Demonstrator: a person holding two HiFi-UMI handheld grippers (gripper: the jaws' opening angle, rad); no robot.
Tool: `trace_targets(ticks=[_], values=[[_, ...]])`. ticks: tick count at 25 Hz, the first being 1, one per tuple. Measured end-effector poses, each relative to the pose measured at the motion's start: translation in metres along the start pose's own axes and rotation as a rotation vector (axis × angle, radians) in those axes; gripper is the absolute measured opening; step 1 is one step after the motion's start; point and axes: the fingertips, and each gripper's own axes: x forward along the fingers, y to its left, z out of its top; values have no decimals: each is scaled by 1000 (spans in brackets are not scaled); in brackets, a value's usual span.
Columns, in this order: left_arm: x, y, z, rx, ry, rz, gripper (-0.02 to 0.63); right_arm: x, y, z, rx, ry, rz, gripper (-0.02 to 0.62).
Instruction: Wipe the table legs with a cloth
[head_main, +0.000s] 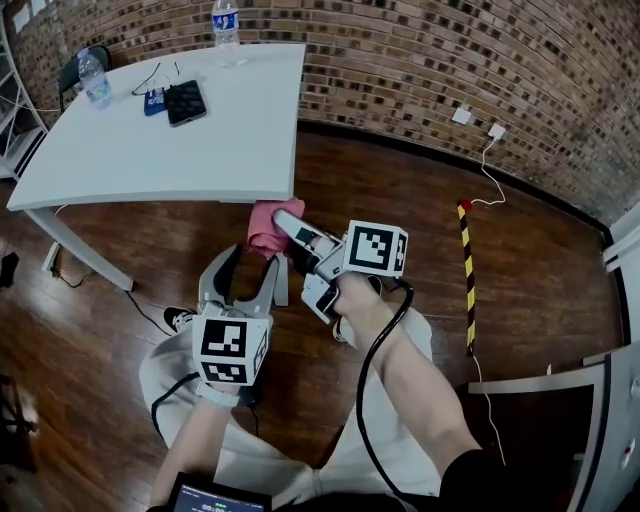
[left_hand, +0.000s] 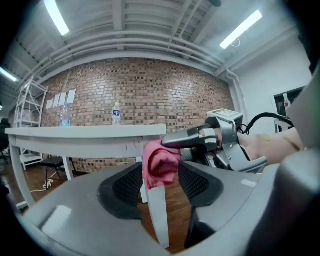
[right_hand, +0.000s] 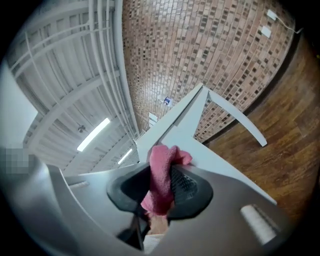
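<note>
Head view: the right gripper pinches a pink cloth just under the near edge of the white table, with the left gripper close beside it. Left gripper view: its spread jaws frame a table leg, with the pink cloth at the leg's top. Right gripper view: the jaws clamp the pink cloth.

I see the pink cloth bunched at centre of head view, clamped in the right gripper. It sits at the top of the white, slanted table leg, under the tabletop corner.
</note>
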Motion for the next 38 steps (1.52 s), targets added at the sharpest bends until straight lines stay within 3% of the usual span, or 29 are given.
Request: trace_targets(ticks=[2, 6, 10, 14, 17, 23, 29, 38], values=[[-5, 5, 12, 3, -31, -8, 199, 2, 1, -7, -82, 54, -6, 93], [5, 17, 17, -83, -11, -107, 199, 11, 17, -13, -244, 120, 48, 94], [27, 20, 17, -46, 6, -159, 196, 14, 21, 1, -244, 48, 56, 94], [44, 25, 18, 75, 13, -101, 175, 16, 18, 7, -179, -8, 79, 100], [51, 31, 20, 146, 9, -43, 161, 14, 16, 9, -205, -1, 50, 107], [57, 36, 19, 201, -9, 18, 160, -8, 7, 6, -348, 42, -97, 110], [50, 45, 24, 259, -34, 74, 126, 13, 10, 2, -349, 63, -112, 103], [34, 96, 22, 282, -46, 116, 95, 63, 21, -18, -346, -7, -119, 91]])
